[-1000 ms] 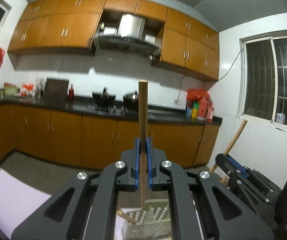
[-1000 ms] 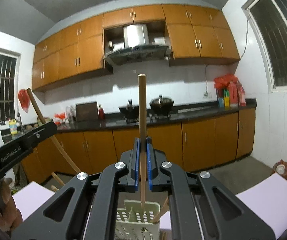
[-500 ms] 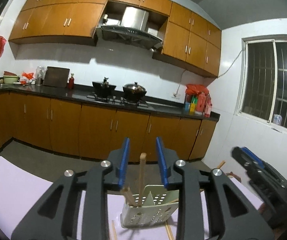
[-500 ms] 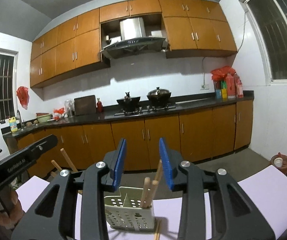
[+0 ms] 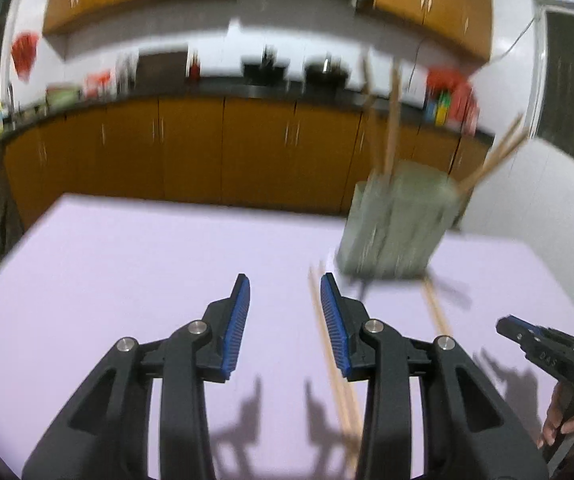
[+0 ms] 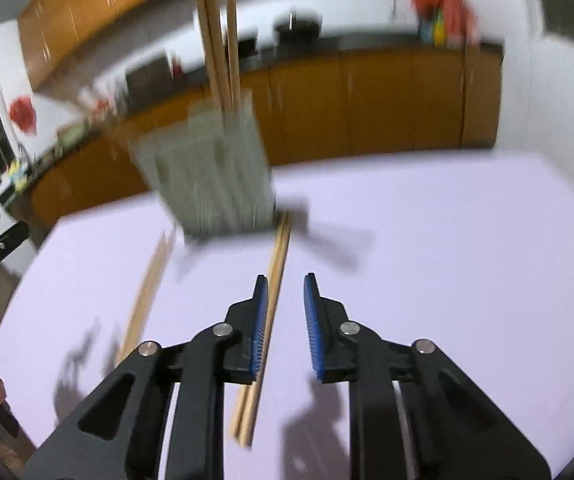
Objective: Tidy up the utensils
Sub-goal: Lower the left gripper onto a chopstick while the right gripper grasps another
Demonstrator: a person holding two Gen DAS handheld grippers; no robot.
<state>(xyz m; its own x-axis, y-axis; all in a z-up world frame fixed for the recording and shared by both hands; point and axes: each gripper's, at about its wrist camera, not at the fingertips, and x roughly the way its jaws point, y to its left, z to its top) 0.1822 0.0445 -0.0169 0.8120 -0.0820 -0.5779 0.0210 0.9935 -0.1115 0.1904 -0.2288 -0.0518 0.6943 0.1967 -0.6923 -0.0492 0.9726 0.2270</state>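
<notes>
Chopsticks lie loose on the lilac table beside the slotted holder: light, stiff, slippery; pinch mid-shaft. Left claw opening, right claw closing, both empty.

The table surface is pale lilac; the holder is pale green (perforation pattern blurred). Chopsticks are light tan wood. Gripper pads are blue and ribbed, on black fingers.
</notes>
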